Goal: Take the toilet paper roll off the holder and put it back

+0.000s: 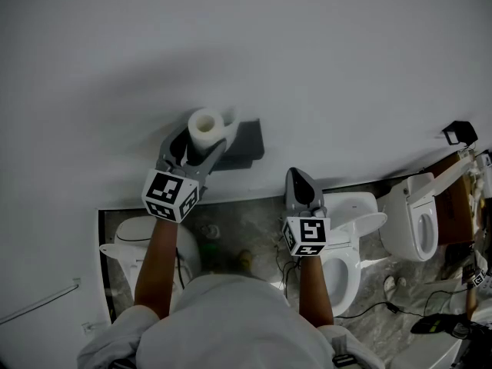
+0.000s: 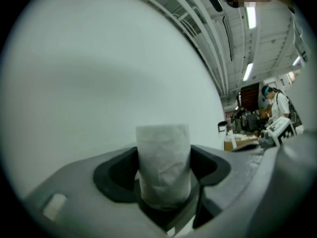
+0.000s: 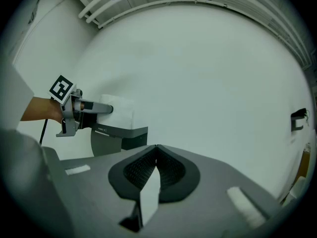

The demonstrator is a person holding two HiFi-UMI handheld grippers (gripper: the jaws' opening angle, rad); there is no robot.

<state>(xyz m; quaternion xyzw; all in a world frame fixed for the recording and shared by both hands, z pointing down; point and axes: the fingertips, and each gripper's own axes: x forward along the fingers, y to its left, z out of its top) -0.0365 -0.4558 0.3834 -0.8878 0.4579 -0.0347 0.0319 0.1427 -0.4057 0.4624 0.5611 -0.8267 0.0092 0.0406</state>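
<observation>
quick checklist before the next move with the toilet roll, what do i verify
1. Left claw grips the toilet paper roll: ok, the roll stands between its jaws with both sides touching.
2. Roll upright: ok.
3. Roll lifted clear of the holder: cannot tell, it sits right against it.
4. Right claw shut and empty: ok.
5. Right claw apart from the holder: ok.
</observation>
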